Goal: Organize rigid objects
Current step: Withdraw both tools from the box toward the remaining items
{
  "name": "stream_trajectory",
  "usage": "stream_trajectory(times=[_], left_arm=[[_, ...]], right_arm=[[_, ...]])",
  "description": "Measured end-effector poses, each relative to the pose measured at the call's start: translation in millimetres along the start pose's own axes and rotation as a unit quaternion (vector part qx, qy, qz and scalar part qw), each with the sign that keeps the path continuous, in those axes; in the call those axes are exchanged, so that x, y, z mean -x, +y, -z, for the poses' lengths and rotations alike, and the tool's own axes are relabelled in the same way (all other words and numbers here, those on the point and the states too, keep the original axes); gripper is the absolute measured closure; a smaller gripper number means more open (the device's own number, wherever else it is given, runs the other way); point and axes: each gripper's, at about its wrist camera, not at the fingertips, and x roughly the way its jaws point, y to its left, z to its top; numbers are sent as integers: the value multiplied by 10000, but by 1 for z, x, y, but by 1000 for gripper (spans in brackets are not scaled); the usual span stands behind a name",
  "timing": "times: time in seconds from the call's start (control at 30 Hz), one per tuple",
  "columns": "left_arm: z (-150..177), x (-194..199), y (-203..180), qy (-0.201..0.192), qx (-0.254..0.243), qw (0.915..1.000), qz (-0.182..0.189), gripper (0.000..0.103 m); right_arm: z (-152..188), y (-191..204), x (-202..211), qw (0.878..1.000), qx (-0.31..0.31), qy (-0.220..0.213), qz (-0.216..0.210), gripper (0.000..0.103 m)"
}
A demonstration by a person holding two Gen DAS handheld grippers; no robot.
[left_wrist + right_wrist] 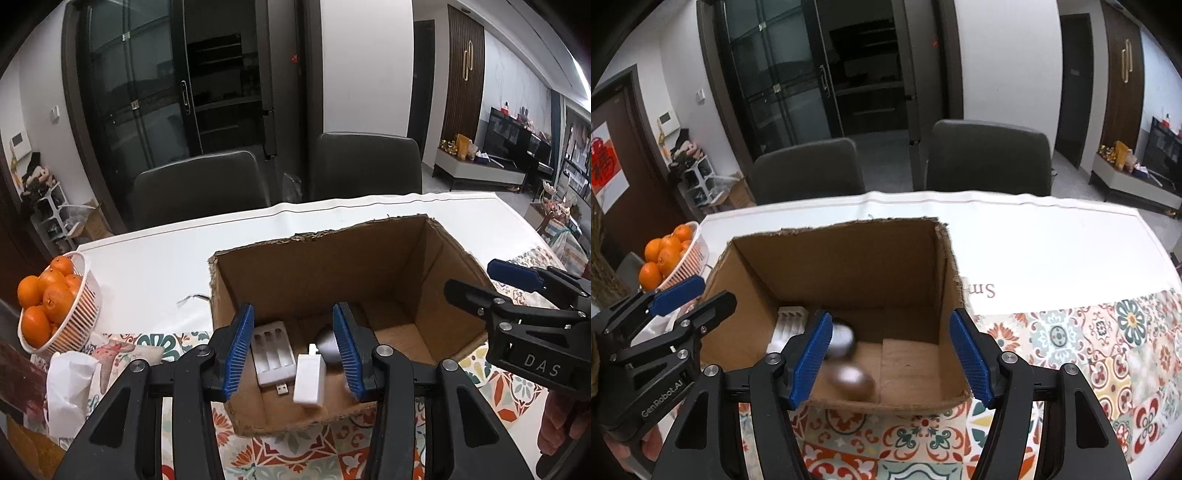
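The table [155, 266] is broad, with a smooth white sheet over its far part and a patterned cloth of orange, teal and cream tiles [1071, 350] nearer the camera. On it stands an open cardboard box [325, 266], brown and rough, its top edges torn and ragged. Two dark padded chairs [199, 184] stand behind the table. At the table's left edge sits a white slatted plastic basket [79, 321] heaped with round oranges [55, 299], and crumpled white paper [70, 387] lies just in front of it. The left gripper [297, 354] hangs over the near wall of the box, its ribbed blue pads spread apart with nothing between them; the right gripper [894, 356] is likewise spread wide and bare over the box's near right side. On the box floor lie a white ridged battery charger [273, 354] with a USB plug, a small white block-shaped adapter [309, 380] leaning beside it, a shiny rounded metal object [327, 341], and, in the right wrist view, a blurred brownish oval thing [855, 382], perhaps egg-shaped.
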Motion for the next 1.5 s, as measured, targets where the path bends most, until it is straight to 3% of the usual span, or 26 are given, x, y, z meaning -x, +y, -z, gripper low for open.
stream_trajectory(times=[0.27, 0.87, 1.07, 1.5], left_arm=[[13, 33, -2, -223, 88, 9997, -3, 59], [61, 89, -14, -409, 69, 9991, -13, 57], [79, 98, -19, -280, 69, 9996, 35, 56], [113, 100, -25, 86, 71, 9998, 180, 56]], right_arm=[[13, 6, 41, 9984, 55, -484, 274, 36], [55, 10, 107, 9950, 76, -929, 367, 36], [69, 9, 117, 9949, 56, -909, 444, 36], [104, 8, 116, 9981, -77, -439, 432, 36]])
